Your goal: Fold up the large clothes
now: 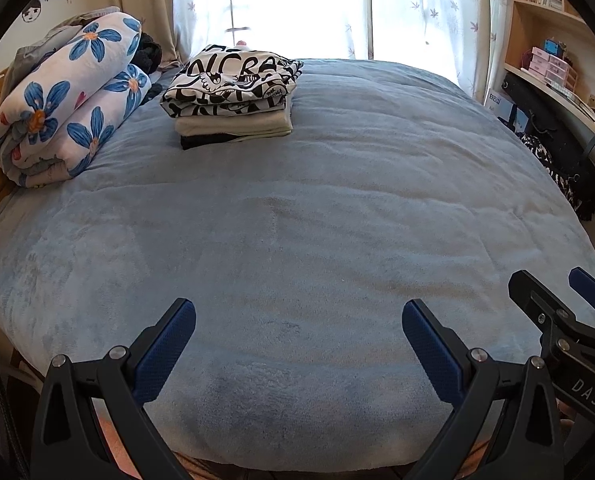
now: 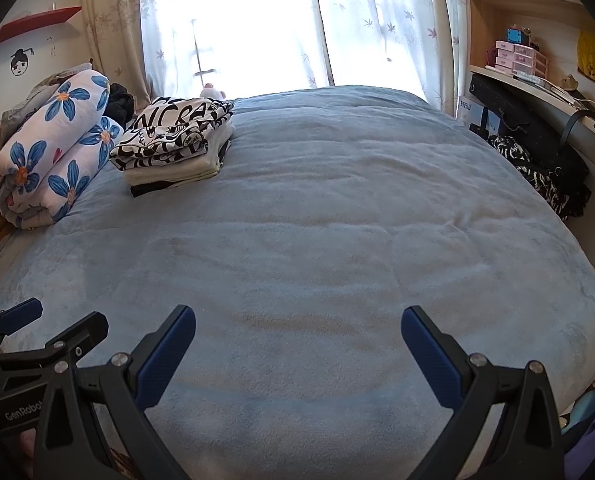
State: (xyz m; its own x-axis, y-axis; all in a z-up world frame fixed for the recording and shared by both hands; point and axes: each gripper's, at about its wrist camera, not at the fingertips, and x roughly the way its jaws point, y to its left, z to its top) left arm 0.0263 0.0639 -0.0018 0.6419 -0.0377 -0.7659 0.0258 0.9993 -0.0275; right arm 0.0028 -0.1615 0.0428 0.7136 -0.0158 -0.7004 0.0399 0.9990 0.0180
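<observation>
A stack of folded clothes [image 1: 233,96] lies at the far left of the blue-covered bed [image 1: 317,208]: a black-and-white lettered garment on top, a cream one under it, a black one at the bottom. The stack also shows in the right wrist view [image 2: 177,142]. My left gripper [image 1: 298,312] is open and empty over the bed's near edge. My right gripper [image 2: 298,318] is open and empty beside it, and shows at the right of the left wrist view [image 1: 553,286]. The left gripper shows at the lower left of the right wrist view [image 2: 49,318].
A rolled floral quilt [image 1: 65,100] lies at the left by the wooden headboard, with dark clothes behind it. A curtained window [image 1: 281,4] is at the far end. Shelves and a desk [image 1: 557,80] with a black bag [image 1: 545,128] stand to the right.
</observation>
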